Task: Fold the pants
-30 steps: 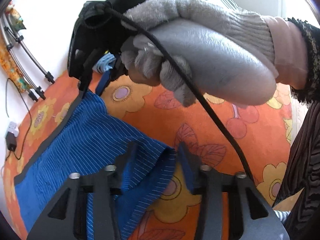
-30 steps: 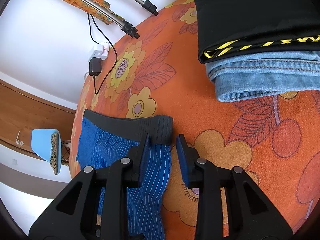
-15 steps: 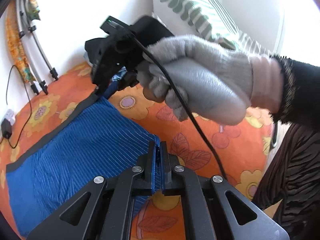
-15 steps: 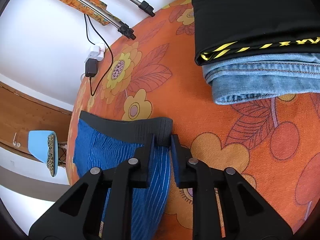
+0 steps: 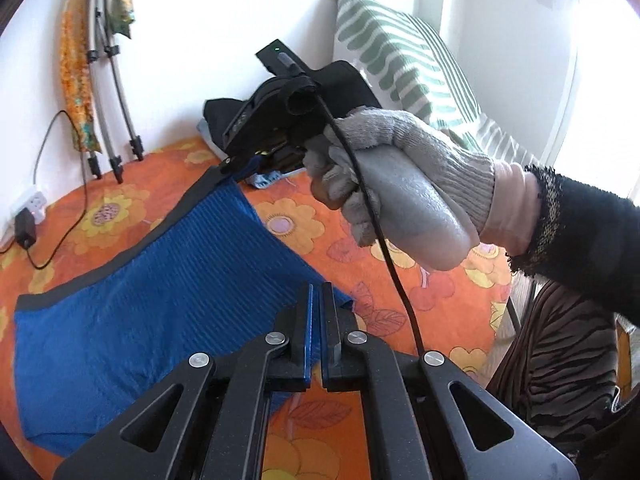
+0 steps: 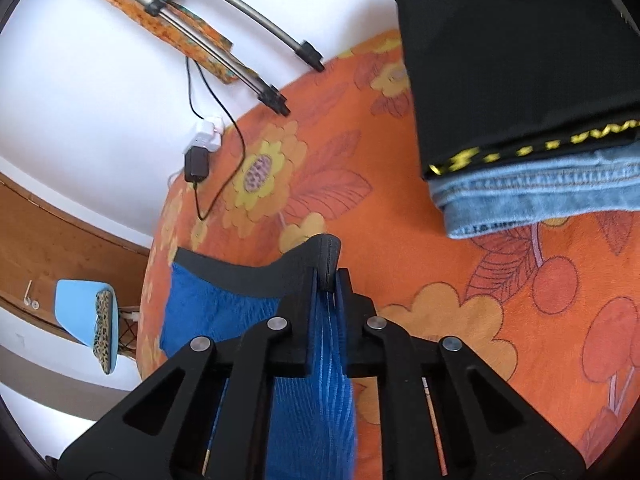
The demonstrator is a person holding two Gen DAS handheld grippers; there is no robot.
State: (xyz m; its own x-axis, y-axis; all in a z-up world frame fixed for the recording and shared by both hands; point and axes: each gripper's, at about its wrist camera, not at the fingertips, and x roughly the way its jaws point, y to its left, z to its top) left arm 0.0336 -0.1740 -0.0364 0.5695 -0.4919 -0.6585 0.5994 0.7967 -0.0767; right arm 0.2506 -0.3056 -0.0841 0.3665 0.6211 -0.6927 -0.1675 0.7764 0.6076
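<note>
Pants: blue pinstriped pants (image 5: 132, 292) with a dark grey waistband, spread on the orange flowered cover (image 5: 432, 304), filling the 8 to 9 o'clock part of the left wrist view.
Left gripper: left gripper (image 5: 317, 300) at 6 o'clock, jaws narrowed to a slit and pinching the blue edge of the pants; they have just been closing with the cloth between them.
Right gripper: right gripper (image 6: 328, 280) clamped on the waistband corner, which stands up above the fingertips; its jaws have just been closing on it. Blue cloth runs down between the fingers.
Right hand: a grey knit glove (image 5: 404, 184) at 2 o'clock in the left wrist view, grasping the other tool's handle, a black cable hanging from it.
Stack: folded black garment (image 6: 516, 56) with yellow patterned trim on top of folded jeans (image 6: 540, 196), at 2 o'clock in the right wrist view, well apart from the pants.
Writing: no brand or label can be read; the trim's yellow marks are too blurred.
Wall: charger (image 6: 196, 164) plugged in at 10 o'clock, right wrist view.
</note>
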